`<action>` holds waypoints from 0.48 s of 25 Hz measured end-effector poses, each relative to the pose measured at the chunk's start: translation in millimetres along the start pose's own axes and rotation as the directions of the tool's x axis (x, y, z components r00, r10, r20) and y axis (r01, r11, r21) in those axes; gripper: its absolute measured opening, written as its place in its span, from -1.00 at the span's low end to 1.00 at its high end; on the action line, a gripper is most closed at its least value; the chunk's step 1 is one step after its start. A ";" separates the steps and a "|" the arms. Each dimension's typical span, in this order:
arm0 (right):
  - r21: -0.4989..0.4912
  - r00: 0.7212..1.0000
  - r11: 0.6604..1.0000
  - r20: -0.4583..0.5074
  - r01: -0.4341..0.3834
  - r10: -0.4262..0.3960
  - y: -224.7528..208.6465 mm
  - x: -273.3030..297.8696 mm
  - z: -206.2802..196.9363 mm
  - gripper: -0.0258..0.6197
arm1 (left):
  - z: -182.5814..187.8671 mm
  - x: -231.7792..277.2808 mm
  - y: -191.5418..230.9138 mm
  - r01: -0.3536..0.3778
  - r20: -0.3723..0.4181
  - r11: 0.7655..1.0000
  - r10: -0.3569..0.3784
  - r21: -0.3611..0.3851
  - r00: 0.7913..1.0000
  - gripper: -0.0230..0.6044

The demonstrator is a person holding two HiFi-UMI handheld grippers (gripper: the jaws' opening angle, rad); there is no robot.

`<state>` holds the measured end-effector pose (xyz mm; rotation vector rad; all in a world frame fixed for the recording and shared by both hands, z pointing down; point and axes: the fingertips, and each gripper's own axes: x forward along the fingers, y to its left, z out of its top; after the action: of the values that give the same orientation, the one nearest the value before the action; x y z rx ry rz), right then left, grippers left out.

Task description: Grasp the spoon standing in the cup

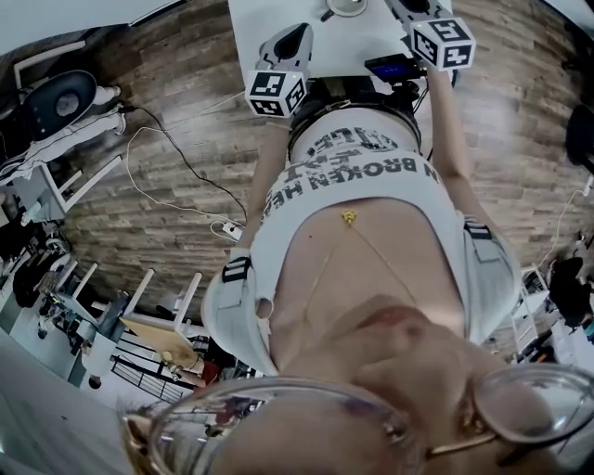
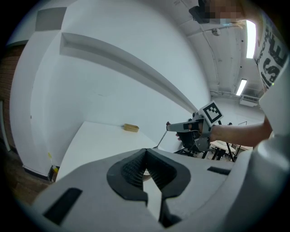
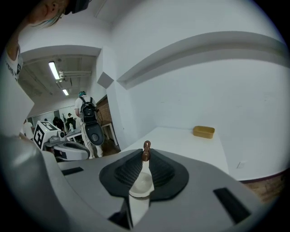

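Note:
In the right gripper view my right gripper [image 3: 146,153] is shut on the brown-tipped handle of the spoon [image 3: 147,146]. The white cup [image 3: 141,183] shows in the gap under the pads. From the left gripper view the right gripper [image 2: 190,128] hangs over the table's far side, with the spoon's thin shaft [image 2: 161,138] slanting down from it. My left gripper [image 2: 146,152] has its pads meeting at the tips and nothing between them. In the head view the cup [image 1: 345,7] stands on the white table [image 1: 269,23] between the left gripper [image 1: 290,42] and the right gripper [image 1: 408,11].
A small yellow block [image 3: 203,132] lies at the table's back by the white wall [image 2: 131,128]. The wooden floor [image 1: 167,186] has a white cable on it. Chairs, racks and desks stand in the room behind.

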<state>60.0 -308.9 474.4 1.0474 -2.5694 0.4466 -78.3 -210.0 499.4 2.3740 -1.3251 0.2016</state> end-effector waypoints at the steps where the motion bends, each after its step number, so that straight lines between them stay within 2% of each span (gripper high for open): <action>1: -0.016 1.000 1.000 0.005 0.002 -0.002 2.5 -3.6 5.0 -0.79 | 1.1 0.5 -0.7 0.003 0.002 1.000 -0.003 0.002 1.000 -0.96; 7: -0.053 0.997 0.999 0.078 0.002 0.002 17.5 -27.5 40.3 -0.79 | 15.2 4.5 -9.9 0.032 0.012 0.998 -0.032 0.051 0.999 -0.96; 12: -0.075 0.992 0.997 0.122 0.013 -0.004 27.7 -45.1 65.0 -0.79 | 34.8 7.9 -18.6 0.063 0.045 0.996 -0.066 0.062 0.997 -0.96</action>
<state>58.8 -288.8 393.1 1.0898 -2.6647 0.2889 -60.9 -222.2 465.2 2.4830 -1.2779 0.1697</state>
